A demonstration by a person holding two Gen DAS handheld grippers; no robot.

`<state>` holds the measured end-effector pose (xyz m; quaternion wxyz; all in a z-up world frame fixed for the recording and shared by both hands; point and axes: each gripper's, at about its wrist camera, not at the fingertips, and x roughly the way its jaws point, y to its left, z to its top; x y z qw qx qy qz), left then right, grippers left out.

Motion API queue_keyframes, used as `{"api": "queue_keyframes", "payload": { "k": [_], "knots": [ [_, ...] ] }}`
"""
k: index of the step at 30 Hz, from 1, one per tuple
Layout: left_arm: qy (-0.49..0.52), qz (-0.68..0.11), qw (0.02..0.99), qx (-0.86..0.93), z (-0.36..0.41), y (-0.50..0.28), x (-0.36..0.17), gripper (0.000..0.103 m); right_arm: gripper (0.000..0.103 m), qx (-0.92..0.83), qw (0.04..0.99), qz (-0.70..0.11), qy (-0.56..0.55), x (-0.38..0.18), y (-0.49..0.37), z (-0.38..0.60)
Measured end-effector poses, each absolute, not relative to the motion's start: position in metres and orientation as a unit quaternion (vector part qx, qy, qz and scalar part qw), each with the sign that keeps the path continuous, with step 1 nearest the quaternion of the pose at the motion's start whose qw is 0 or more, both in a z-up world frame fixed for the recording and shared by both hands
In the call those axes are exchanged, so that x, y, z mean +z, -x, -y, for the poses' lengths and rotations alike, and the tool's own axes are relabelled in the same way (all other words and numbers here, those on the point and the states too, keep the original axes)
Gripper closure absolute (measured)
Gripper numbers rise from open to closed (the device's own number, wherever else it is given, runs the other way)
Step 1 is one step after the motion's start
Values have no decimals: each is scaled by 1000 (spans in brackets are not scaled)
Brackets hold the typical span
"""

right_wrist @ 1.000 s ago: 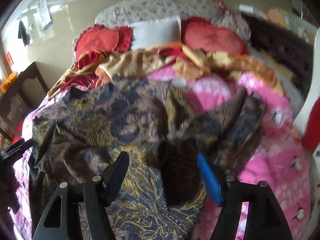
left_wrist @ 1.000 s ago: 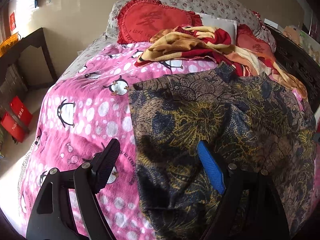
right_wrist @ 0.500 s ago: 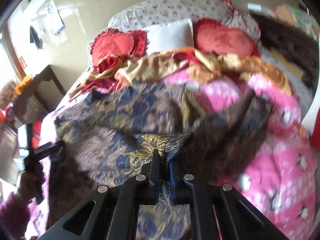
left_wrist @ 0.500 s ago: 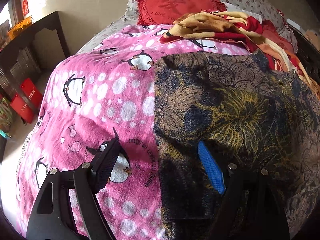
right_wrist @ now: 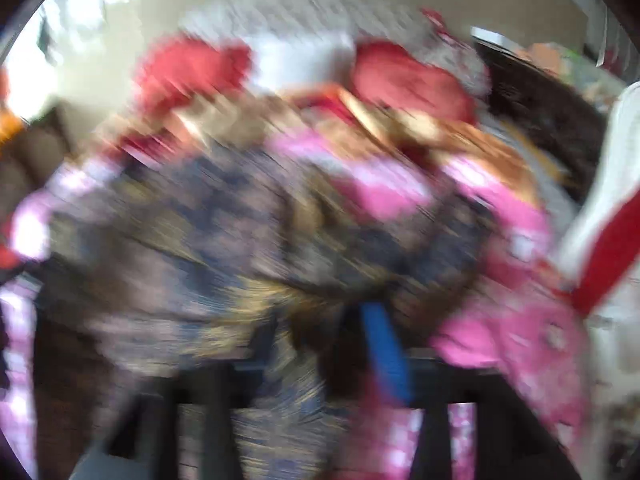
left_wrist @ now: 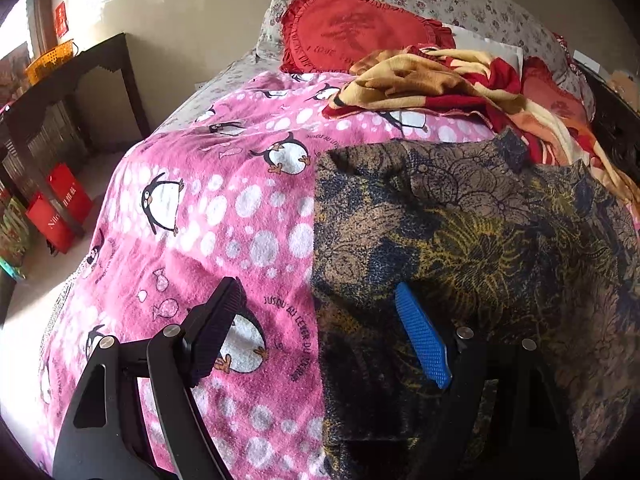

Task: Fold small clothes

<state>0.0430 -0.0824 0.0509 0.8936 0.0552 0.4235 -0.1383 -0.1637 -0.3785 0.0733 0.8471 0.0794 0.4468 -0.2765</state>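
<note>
Half a second ago the right gripper (right_wrist: 320, 344) pinched the dark floral garment (left_wrist: 460, 240); now its jaws are opening, the garment's fold between them, though blur hides contact. The left gripper (left_wrist: 320, 320) points steeply down, jaws wide apart straddling the garment's nine-o'clock edge.

beige wall (left_wrist: 208, 20) behind the bed – dark wooden table (left_wrist: 80, 76) at left, sunlit floor (left_wrist: 36, 292).

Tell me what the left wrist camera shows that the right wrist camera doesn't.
Only the left wrist view shows the red bags on the floor and the penguin prints, sharply. Only the right, badly blurred, shows a white and red thing at the bed's edge. Both show the dark patterned garment on the pink blanket and red cushions.
</note>
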Motion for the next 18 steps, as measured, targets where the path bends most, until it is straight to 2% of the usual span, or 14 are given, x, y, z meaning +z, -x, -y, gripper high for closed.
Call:
{"api": "queue_keyframes", "payload": {
  "k": [3, 6, 9, 13, 18],
  "knots": [
    [-63, -396, 904, -150, 85, -35, 61, 22, 49, -258, 864, -417, -111, 77, 190, 374],
    [-101, -393, 902, -148, 98, -38, 56, 22, 54, -218, 886, -381, -151, 84, 206, 361],
    [-120, -426, 886, -136, 108, -50, 36, 22, 56, -176, 885, -402, -156, 71, 192, 349],
    [-92, -446, 880, -136, 104, -55, 29, 21, 55, -182, 848, -463, -180, 26, 172, 354],
    [-108, -433, 884, -140, 98, -45, 43, 21, 54, -176, 858, -410, -255, 45, 199, 377]
  ]
}}
